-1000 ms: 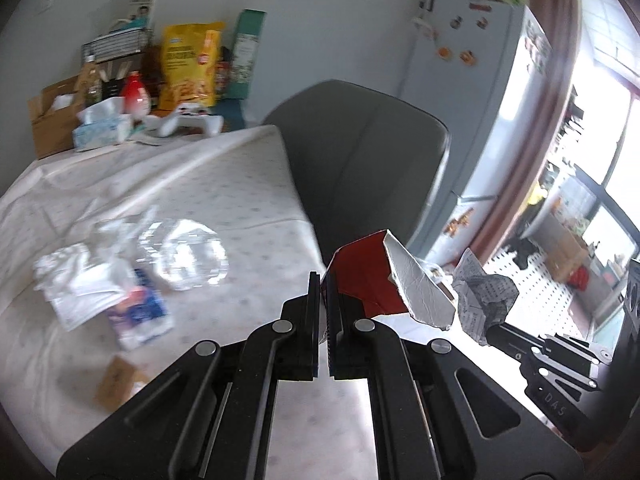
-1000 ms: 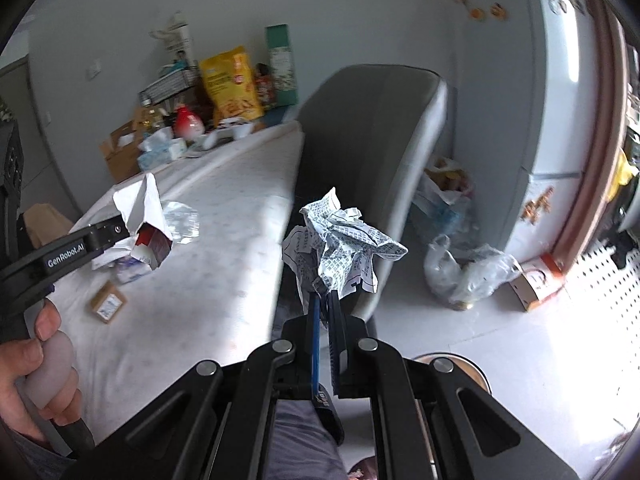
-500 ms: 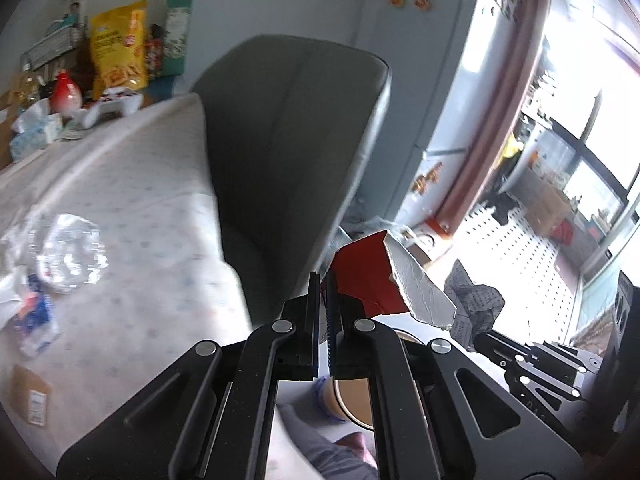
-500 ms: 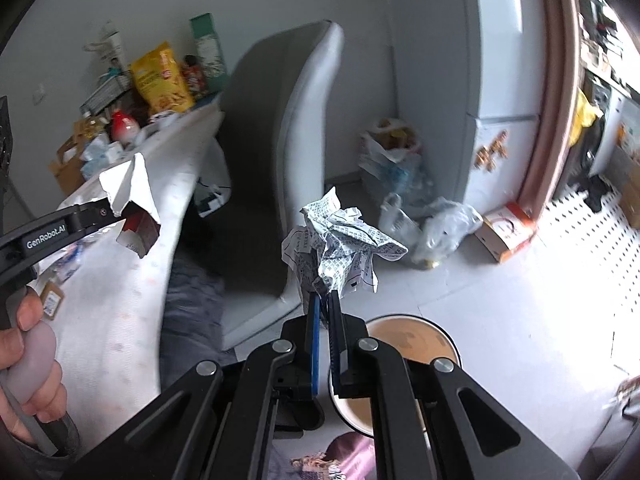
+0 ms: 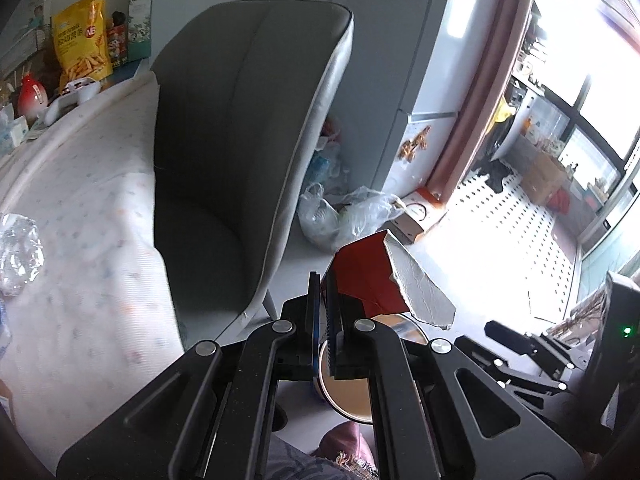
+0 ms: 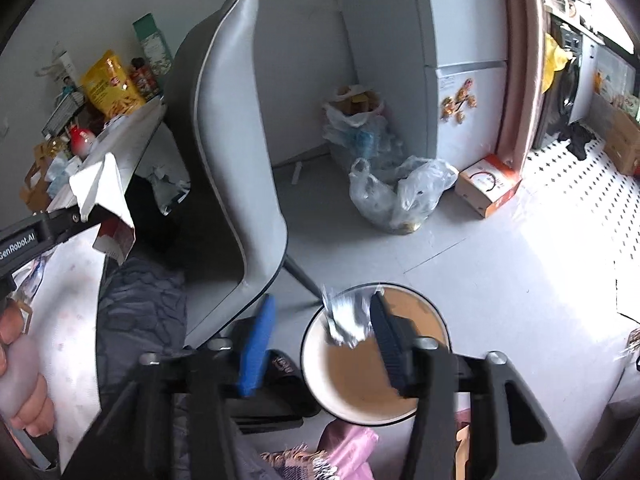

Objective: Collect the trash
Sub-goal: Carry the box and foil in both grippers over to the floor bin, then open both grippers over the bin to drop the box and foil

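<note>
A person holds two handheld grippers over a round bin (image 6: 376, 360) on the pale floor (image 6: 500, 280), just right of a grey chair (image 5: 248, 140).

The right gripper (image 6: 320, 328) hangs directly above the bin with its fingers (image 6: 256, 340) spread wide apart, gripping nothing. Between them, over the bin's near rim, a crumpled wad of printed paper (image 6: 346, 318) appears blurred; whether it touches the bin's brown inside cannot be told.

The left gripper (image 5: 322, 312) has its fingers (image 5: 314, 312) pressed together on the edge of a torn red carton (image 5: 368, 276) with a silvery lining. In the left wrist view the carton sticks up and to the right of the fingertips, partly over the bin (image 5: 348, 392) below. In the right wrist view the same carton (image 6: 108, 208) hangs at the far left, near the tabletop's edge, with the left gripper (image 6: 76, 216) reaching in from the left and the person's hand (image 6: 20, 368) on its handle.

To the left lies the tabletop (image 5: 80, 208), covered with a pale dotted cloth. A crumpled clear plastic wrapper (image 5: 18, 252) rests on it at the near left. At the far end stand a yellow snack bag (image 5: 82, 56) and a green box (image 5: 140, 12). Against the far wall, filled plastic bags (image 6: 396, 192) sit on the floor near a white fridge (image 6: 468, 80), with a small orange-and-white box (image 6: 488, 190) just right of them.
</note>
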The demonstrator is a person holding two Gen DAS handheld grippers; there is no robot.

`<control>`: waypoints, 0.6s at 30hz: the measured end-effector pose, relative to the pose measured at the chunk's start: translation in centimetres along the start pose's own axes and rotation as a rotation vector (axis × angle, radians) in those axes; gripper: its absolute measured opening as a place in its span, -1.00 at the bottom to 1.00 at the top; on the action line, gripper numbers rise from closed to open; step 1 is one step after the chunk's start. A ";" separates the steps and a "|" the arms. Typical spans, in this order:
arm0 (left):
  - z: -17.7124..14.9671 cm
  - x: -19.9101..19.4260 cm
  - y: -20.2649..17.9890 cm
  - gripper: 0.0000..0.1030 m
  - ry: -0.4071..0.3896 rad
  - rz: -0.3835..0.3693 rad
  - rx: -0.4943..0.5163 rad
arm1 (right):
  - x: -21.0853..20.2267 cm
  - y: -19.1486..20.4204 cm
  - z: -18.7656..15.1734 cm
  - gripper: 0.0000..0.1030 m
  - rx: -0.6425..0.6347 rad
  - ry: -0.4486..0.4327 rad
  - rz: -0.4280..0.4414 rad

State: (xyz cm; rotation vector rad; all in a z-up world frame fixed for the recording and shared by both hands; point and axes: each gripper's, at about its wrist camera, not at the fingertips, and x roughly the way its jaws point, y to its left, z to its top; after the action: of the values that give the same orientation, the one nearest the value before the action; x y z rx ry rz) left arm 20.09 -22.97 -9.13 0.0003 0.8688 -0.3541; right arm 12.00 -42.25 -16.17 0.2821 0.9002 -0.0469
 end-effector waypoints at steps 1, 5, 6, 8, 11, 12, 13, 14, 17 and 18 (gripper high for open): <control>-0.1 0.2 -0.2 -0.92 0.004 -0.002 0.001 | -0.1 -0.3 0.0 -0.03 0.005 -0.002 -0.006; -0.2 1.4 -1.4 -0.92 0.029 -0.021 0.020 | -1.0 -2.1 0.6 -0.03 0.044 -0.028 -0.034; -0.1 1.6 -1.8 -0.92 0.035 -0.028 0.025 | -1.6 -2.8 0.9 -0.02 0.058 -0.043 -0.045; 0.1 2.2 -2.7 -0.92 0.049 -0.042 0.037 | -2.7 -3.9 1.3 0.10 0.080 -0.070 -0.066; 0.0 3.2 -4.4 -0.92 0.071 -0.064 0.058 | -4.6 -5.5 2.0 0.32 0.112 -0.119 -0.112; -0.1 3.6 -5.0 -0.92 0.079 -0.073 0.065 | -5.2 -6.0 2.2 0.35 0.122 -0.136 -0.130; -0.1 3.9 -5.6 -0.92 0.087 -0.082 0.071 | -5.8 -6.5 2.4 0.40 0.133 -0.151 -0.147; -0.2 4.2 -6.1 -0.92 0.094 -0.091 0.077 | -6.4 -7.2 2.6 0.45 0.150 -0.168 -0.161; -0.4 5.3 -7.7 -0.92 0.128 -0.118 0.098 | -7.6 -8.6 2.7 0.48 0.193 -0.197 -0.180; -0.5 5.7 -8.1 -0.92 0.143 -0.129 0.103 | -7.7 -8.8 2.7 0.49 0.199 -0.200 -0.184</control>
State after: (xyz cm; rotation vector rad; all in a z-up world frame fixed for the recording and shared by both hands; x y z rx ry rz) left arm 20.65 -32.28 -12.55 0.0659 0.9941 -0.5239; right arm 7.86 -52.05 -10.57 0.3718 0.7205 -0.3309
